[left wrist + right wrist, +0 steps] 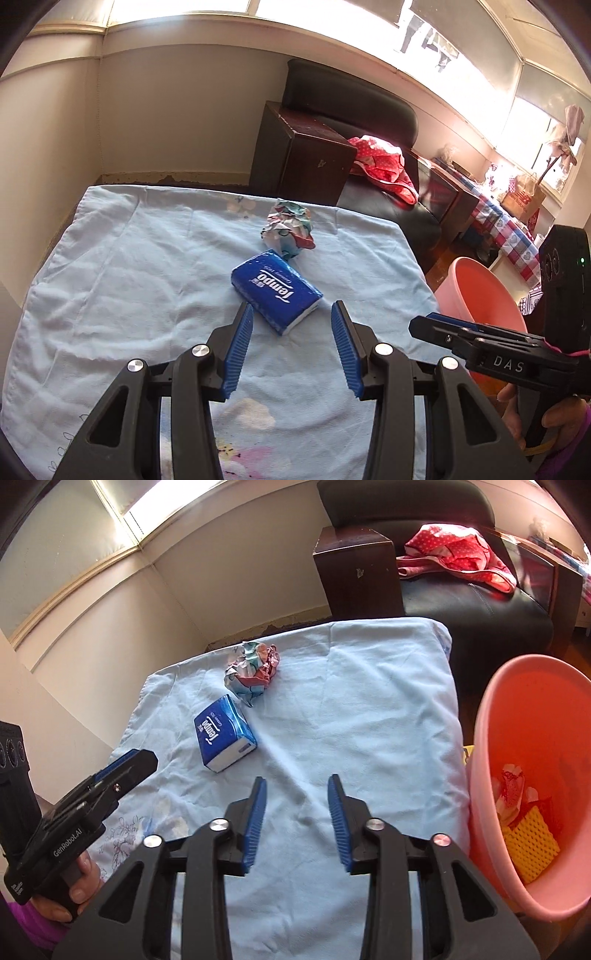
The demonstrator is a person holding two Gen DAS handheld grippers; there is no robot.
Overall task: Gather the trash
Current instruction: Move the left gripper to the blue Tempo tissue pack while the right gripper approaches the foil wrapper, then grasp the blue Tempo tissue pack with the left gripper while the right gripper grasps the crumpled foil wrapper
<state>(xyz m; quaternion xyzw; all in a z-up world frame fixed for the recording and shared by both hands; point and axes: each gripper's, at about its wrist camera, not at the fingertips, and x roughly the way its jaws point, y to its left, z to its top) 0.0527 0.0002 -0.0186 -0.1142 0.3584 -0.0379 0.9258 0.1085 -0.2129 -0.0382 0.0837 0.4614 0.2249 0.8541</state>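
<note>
- The left tongs [291, 314] are standing open with nothing between the blue pads, and they are hovering just short of the blue tissue pack [276, 290], which is lying flat on the light blue cloth [110, 258] covering the surface.
- The right tongs [297, 788] are also gaping open and carrying nothing, hanging over bare cloth between the pack and the pink bin [480, 738].
- The crumpled paper wad [288, 227] is sitting just behind the pack, nearly touching its far corner, so the clearest piece of trash is waiting at the back of the surface.
- Risk: the pack is lying in the left tongs' line, so a straight reach for the wad is likely to be shoving the pack forward or closing on it instead; whether the pack counts as trash I cannot tell.
- Risk: the cloth is lying loose and wrinkled, so low pads may be pinching a fold and dragging everything with it.
- Risk: the wad is looking light and springy, so a shallow bite may be letting it pop out and roll off the far edge.
- Risk: the bin is standing beside the surface's right edge, already holding a yellow mesh piece [528, 845], so a release made too early is dropping trash on the floor.
- Risk: both tools are working close together, so they may be colliding.
</note>
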